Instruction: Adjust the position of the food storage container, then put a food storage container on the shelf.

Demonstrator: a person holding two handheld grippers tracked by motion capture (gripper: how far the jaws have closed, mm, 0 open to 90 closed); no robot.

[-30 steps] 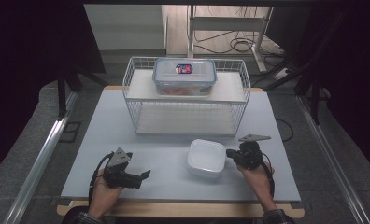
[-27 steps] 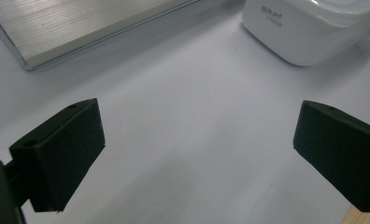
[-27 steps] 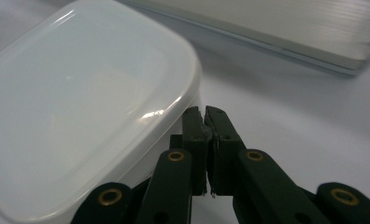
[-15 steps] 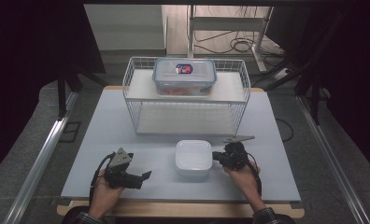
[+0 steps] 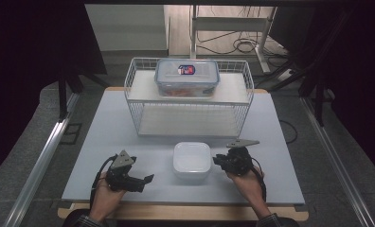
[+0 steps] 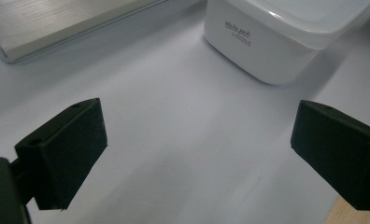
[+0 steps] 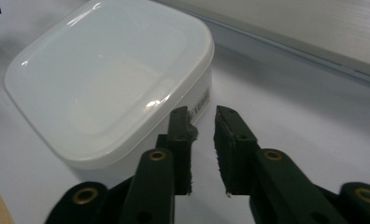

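A white square container (image 5: 191, 161) with a translucent lid lies on the white table (image 5: 105, 123) near the front, between both hands. My right gripper (image 5: 217, 161) sits just off its right side. In the right gripper view its jaws (image 7: 202, 114) have just been opening and stand a narrow gap apart, with nothing between them; the container (image 7: 108, 79) is right beside the left jaw. My left gripper (image 5: 145, 182) rests at the front left, pointing toward the container. Its jaws (image 6: 197, 135) are wide open over bare table, with the container (image 6: 276, 42) well ahead of them.
A white wire rack (image 5: 133, 94) with two shelves stands behind the container. A clear lidded box (image 5: 187, 78) with red contents sits on its top shelf. The lower shelf's edge (image 6: 57, 23) lies close ahead. The table's wooden front edge is near both hands.
The white container and my right gripper have shifted left together, from the front right toward the middle of the table. The left gripper has stayed put.
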